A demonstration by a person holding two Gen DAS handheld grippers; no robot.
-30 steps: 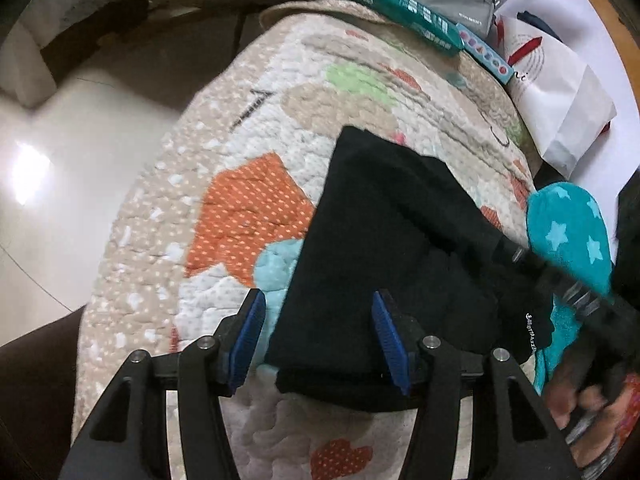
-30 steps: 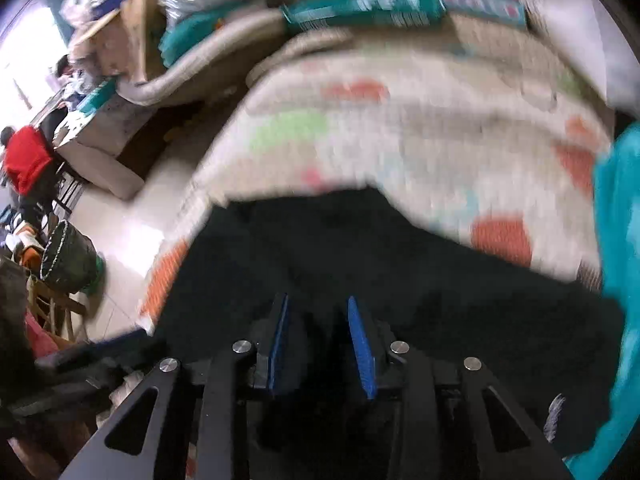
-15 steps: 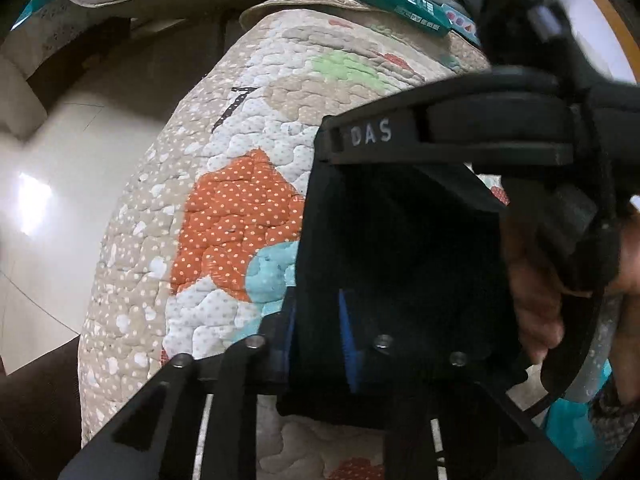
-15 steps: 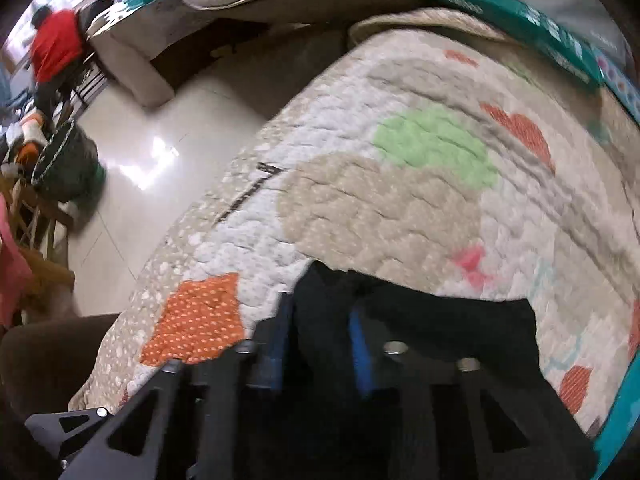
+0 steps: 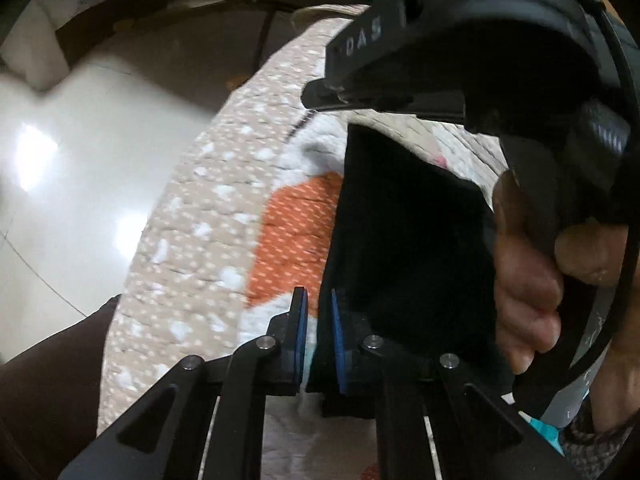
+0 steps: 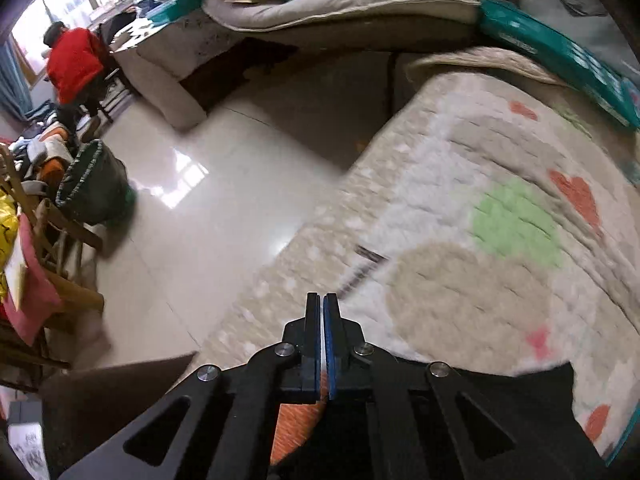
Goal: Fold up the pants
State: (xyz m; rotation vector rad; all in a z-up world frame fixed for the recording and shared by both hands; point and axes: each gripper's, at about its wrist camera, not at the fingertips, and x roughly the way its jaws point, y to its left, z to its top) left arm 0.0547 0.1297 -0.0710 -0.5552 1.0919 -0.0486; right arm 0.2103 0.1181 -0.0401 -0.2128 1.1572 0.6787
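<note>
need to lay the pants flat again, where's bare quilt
Bare quilt lies ahead of the right gripper, around the green patch and hearts, up to the teal box. Nearer, the black pants and both grippers crowd it.
</note>
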